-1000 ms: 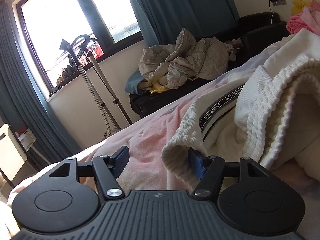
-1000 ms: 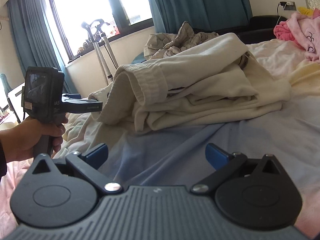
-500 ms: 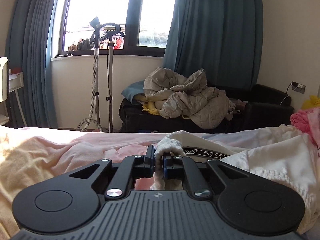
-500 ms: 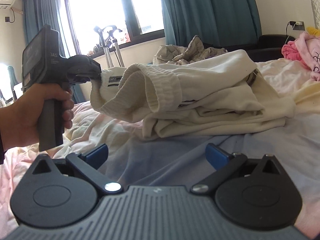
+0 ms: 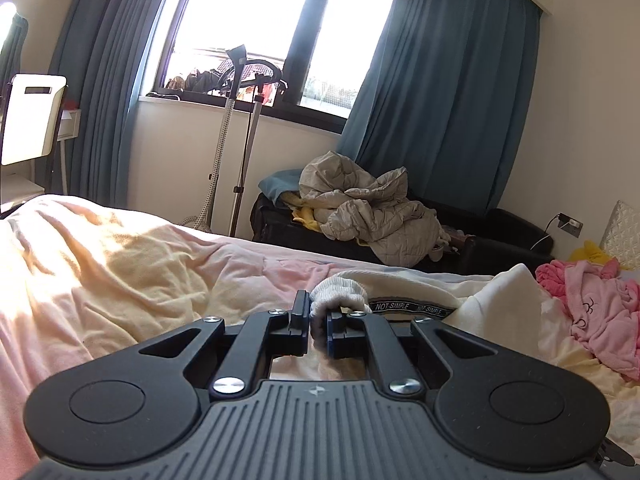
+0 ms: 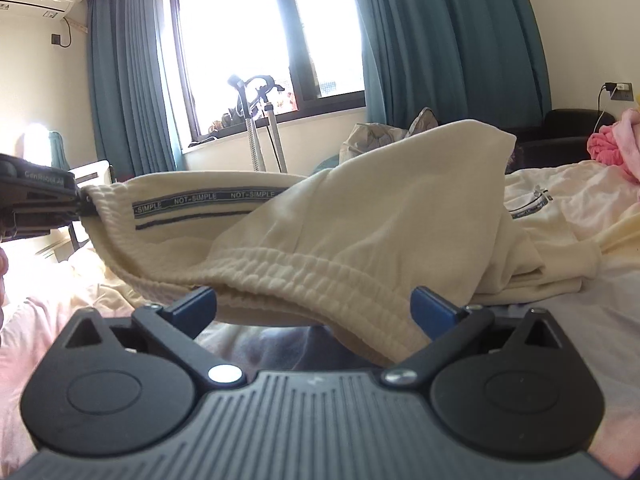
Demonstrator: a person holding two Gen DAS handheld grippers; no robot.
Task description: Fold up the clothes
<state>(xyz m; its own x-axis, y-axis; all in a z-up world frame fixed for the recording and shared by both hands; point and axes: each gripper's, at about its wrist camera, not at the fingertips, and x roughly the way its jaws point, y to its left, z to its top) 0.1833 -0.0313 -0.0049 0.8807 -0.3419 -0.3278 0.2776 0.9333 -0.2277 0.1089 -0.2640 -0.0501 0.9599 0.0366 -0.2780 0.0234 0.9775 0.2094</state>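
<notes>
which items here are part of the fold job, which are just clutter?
In the job:
- cream garment, ribbed cuff clamped in the left hand-held gripper
- right hand-held gripper, open at its ribbed hem
- bed

Lying about:
- grey quilted jacket
- pink clothing
- garment steamer
- black sofa

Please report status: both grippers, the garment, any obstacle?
Left gripper shut on cream garment cuff. Right gripper open at the waistband. Nothing in the way.
</notes>
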